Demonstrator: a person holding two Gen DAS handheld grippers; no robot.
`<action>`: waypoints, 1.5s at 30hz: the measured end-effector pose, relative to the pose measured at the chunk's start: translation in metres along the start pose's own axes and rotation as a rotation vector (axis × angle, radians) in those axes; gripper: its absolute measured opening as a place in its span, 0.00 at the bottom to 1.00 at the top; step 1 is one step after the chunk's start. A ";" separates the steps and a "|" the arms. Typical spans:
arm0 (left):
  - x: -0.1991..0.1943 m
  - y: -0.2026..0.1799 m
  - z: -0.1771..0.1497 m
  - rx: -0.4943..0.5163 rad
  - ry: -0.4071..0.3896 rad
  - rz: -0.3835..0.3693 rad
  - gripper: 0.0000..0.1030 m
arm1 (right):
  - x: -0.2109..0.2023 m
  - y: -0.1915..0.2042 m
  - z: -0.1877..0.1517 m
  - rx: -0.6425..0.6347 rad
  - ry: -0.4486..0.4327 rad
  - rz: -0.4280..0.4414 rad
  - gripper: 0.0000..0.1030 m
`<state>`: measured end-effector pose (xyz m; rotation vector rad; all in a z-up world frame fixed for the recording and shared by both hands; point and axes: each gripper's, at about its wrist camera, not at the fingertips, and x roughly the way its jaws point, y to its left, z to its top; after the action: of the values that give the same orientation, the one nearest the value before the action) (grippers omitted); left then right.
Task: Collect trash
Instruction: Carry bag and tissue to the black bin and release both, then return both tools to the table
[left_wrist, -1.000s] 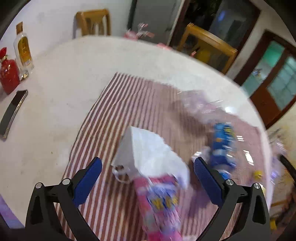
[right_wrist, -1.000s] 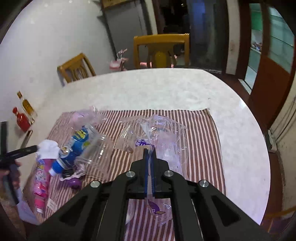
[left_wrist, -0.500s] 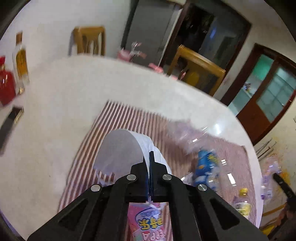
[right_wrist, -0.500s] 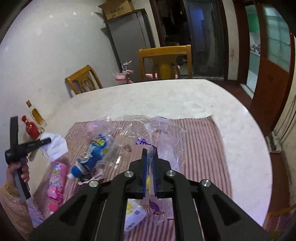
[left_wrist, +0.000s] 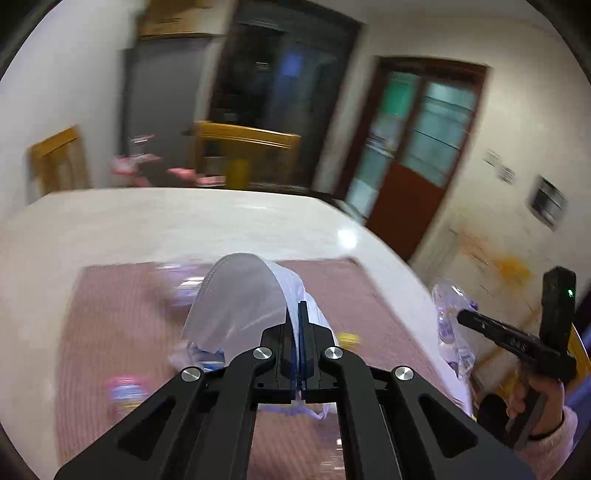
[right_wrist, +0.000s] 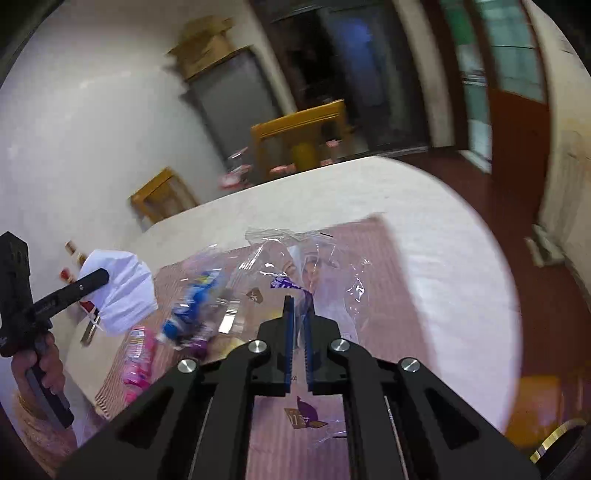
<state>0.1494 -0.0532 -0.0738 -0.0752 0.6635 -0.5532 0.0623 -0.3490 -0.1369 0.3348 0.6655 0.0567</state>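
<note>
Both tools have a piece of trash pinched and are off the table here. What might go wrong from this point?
1. The left tool pinches only an edge of the white face mask; most of it hangs loose and may slip out.
2. The right tool pinches thin clear plastic bag; it might tear or slide free.
3. The blue bottle and pink packet remain on the striped cloth; dangling trash may drag them.

Far half of the table (right_wrist: 424, 236) lies bare; wrappers (right_wrist: 192, 314) crowd the striped cloth (right_wrist: 384, 266).
</note>
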 end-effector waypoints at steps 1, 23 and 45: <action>0.007 -0.017 0.000 0.030 0.011 -0.037 0.00 | -0.014 -0.014 -0.007 0.021 -0.011 -0.041 0.06; 0.114 -0.388 -0.127 0.610 0.362 -0.568 0.00 | -0.190 -0.316 -0.249 0.814 -0.022 -0.771 0.82; 0.176 -0.511 -0.275 0.769 0.548 -0.595 0.91 | -0.262 -0.303 -0.254 0.866 -0.224 -0.791 0.84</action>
<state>-0.1387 -0.5503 -0.2685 0.6411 0.9195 -1.4011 -0.3161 -0.6038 -0.2649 0.8678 0.5308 -1.0357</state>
